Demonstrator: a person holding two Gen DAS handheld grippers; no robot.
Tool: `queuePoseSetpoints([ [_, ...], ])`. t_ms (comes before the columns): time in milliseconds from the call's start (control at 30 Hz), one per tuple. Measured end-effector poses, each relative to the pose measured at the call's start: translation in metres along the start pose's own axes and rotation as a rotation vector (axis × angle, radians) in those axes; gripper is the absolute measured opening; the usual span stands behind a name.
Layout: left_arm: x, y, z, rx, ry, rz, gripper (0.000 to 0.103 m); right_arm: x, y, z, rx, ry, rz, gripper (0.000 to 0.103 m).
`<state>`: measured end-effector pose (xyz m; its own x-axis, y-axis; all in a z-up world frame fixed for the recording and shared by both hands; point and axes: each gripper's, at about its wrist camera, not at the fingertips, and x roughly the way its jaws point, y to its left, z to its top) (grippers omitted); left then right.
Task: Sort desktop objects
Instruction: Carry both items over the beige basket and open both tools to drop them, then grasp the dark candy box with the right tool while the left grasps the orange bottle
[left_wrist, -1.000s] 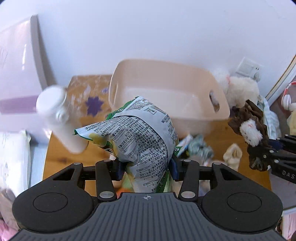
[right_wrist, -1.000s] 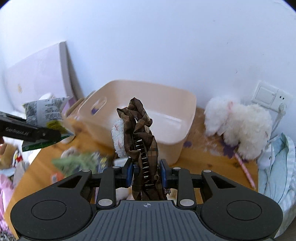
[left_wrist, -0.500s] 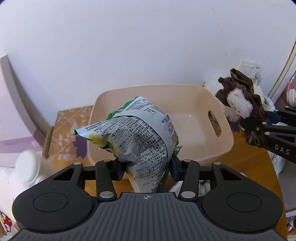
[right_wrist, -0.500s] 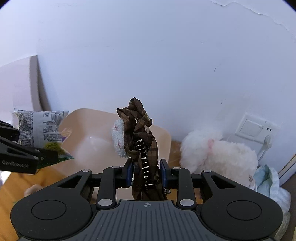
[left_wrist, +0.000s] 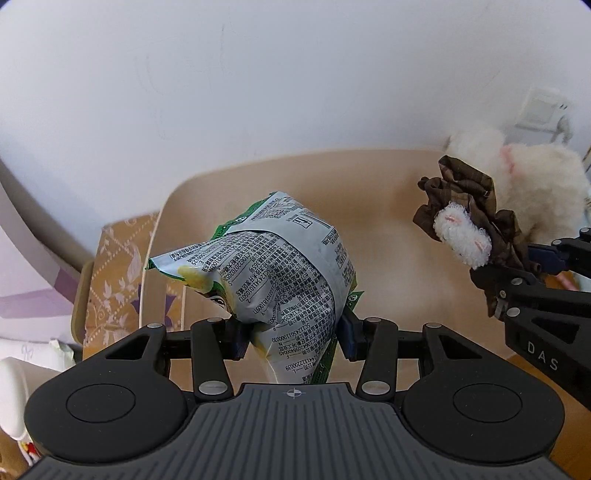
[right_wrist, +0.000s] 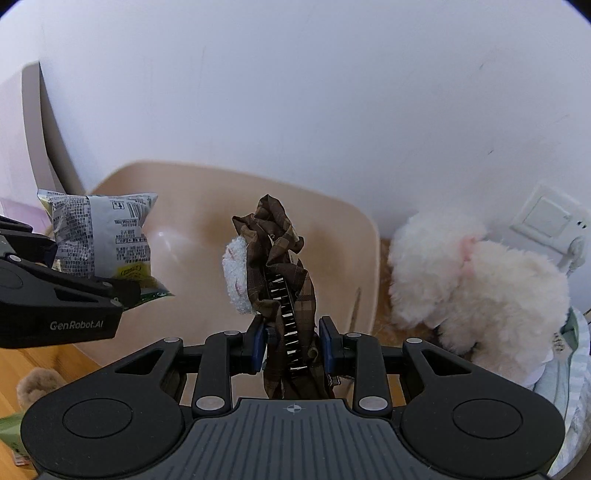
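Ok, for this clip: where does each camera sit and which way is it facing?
Left wrist: on the left gripper, looking down into the beige bin; its jaws clamp a snack bag, right gripper at the right edge.
Right wrist: on the right gripper, facing the same bin; its jaws clamp a brown plaid hair clip, left gripper at left.
Shared: bin, white plush toy, both held items.

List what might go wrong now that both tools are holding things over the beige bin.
1. The left tool pinches only the bottom of the puffy snack bag; it may crush the bag or let it slip.
2. The right tool holds the brown hair clip near the rim of the beige bin; released here, it might land by the white plush toy.
3. The tools are close together and may bump.
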<state>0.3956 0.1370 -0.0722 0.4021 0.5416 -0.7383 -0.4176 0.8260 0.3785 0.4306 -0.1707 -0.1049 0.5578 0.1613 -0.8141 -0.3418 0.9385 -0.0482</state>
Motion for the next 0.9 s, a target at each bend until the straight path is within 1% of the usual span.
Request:
queuePoseSetpoints([
  [67, 0.011, 0.002, -0.004, 0.017, 0.034, 0.002, 0.047, 0.008, 0.006, -0.002, -0.018, 0.022, -0.009, 0.029],
  [200, 0.025, -0.001, -0.008, 0.076, 0.063, 0.02, 0.049, 0.021, 0.015, -0.007, -0.048, 0.062, -0.023, 0.029],
  [233, 0.027, 0.0, -0.01, 0.081, 0.077, 0.008, 0.049, 0.022, 0.016, -0.009, -0.055, 0.067, -0.024, 0.036],
  [300, 0.03, 0.003, -0.011, 0.072, 0.094, -0.021, 0.052, 0.021, 0.019, -0.012, -0.062, 0.07, -0.028, 0.041],
  [333, 0.03, 0.006, -0.013, 0.065, 0.092, -0.031, 0.055, 0.02, 0.019, -0.014, -0.062, 0.068, -0.023, 0.044],
  [367, 0.028, 0.007, -0.014, 0.065, 0.084, -0.032, 0.063, 0.019, 0.021, -0.015, -0.065, 0.066, -0.018, 0.046],
  [400, 0.027, 0.008, -0.015, 0.07, 0.073, -0.026, 0.067, 0.017, 0.021, -0.017, -0.069, 0.066, -0.022, 0.055],
  [433, 0.024, 0.009, -0.017, 0.075, 0.063, -0.019, 0.072, 0.016, 0.021, -0.018, -0.071, 0.063, -0.03, 0.061],
  [467, 0.022, 0.01, -0.018, 0.082, 0.054, -0.012, 0.073, 0.013, 0.018, -0.017, -0.072, 0.056, -0.031, 0.061],
  [500, 0.022, 0.012, -0.019, 0.086, 0.049, -0.008, 0.073, 0.01, 0.018, -0.018, -0.07, 0.05, -0.024, 0.063],
  [533, 0.016, 0.01, -0.02, 0.09, 0.044, -0.004, 0.074, 0.007, 0.017, -0.017, -0.068, 0.045, -0.025, 0.07],
  [567, 0.014, 0.011, -0.021, 0.089, 0.039, -0.001, 0.075, 0.004, 0.016, -0.018, -0.063, 0.037, -0.028, 0.072],
  [633, 0.007, 0.013, -0.021, 0.085, 0.028, 0.001, 0.075, -0.006, 0.014, -0.018, -0.05, 0.011, -0.008, 0.08],
  [667, 0.001, 0.013, -0.022, 0.083, 0.019, 0.002, 0.075, -0.012, 0.014, -0.019, -0.047, -0.001, -0.006, 0.08],
  [733, -0.006, 0.017, -0.026, 0.082, 0.005, 0.003, 0.076, -0.023, 0.013, -0.02, -0.047, -0.017, -0.005, 0.097],
  [800, -0.016, 0.025, -0.029, 0.079, -0.01, 0.005, 0.076, -0.04, 0.013, -0.025, -0.061, -0.054, 0.006, 0.103],
  [900, -0.038, 0.034, -0.035, 0.041, -0.027, -0.011, 0.076, -0.065, 0.008, -0.031, -0.081, -0.094, 0.012, 0.103],
])
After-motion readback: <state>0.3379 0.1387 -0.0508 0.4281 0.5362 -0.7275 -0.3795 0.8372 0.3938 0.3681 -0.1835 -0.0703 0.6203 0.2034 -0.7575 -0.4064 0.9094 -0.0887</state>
